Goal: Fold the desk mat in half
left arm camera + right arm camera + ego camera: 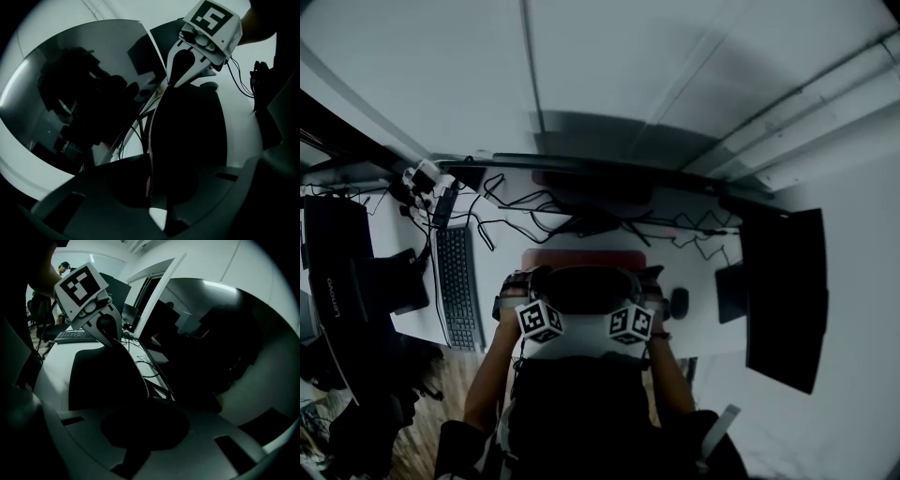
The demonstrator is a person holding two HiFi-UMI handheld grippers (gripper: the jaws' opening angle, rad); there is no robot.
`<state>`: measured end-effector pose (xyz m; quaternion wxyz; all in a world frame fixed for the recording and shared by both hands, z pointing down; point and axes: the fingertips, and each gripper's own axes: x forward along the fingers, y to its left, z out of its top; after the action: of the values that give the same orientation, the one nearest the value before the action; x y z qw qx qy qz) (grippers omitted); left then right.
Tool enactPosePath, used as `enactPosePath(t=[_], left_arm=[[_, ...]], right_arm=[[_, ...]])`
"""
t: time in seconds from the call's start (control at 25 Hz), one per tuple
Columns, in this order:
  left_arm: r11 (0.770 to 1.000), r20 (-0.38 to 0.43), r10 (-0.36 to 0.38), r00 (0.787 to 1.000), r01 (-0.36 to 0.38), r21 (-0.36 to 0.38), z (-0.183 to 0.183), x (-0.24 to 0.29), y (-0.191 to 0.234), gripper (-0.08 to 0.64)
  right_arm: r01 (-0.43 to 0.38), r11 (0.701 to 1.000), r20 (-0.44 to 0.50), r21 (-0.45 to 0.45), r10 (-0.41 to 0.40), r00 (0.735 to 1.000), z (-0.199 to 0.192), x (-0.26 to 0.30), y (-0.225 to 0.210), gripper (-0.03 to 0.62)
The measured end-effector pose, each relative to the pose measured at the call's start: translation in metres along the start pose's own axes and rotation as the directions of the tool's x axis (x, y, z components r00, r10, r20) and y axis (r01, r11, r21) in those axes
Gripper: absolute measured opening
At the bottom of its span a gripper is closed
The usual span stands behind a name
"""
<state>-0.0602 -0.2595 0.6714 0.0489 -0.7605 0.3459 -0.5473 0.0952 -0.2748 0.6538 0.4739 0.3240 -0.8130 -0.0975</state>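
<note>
Black desk mat [581, 291] is at the table's [698, 323] near edge, near side raised, w/ left gripper [150, 187] & right gripper [140, 437] jaws clamped on its corners so, we reckon, it folds evenly.

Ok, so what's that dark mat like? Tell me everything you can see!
The desk mat is a thin, floppy dark sheet with a stitched edge, lying in the middle of the white desk. Its near edge is lifted and curled over, pinched at one corner by the left gripper and at the other by the right gripper. A reddish strip shows beyond it.
</note>
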Motion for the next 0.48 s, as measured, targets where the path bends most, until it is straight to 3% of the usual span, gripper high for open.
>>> enactPosePath(t=[0.48], left_arm=[[0.999, -0.034, 0.010, 0.999, -0.011, -0.039, -0.005, 0.064, 0.029, 0.021]], right_arm=[[-0.022, 1.000, -0.036, -0.008, 0.022, 0.999, -0.006, 0.063, -0.023, 0.018]])
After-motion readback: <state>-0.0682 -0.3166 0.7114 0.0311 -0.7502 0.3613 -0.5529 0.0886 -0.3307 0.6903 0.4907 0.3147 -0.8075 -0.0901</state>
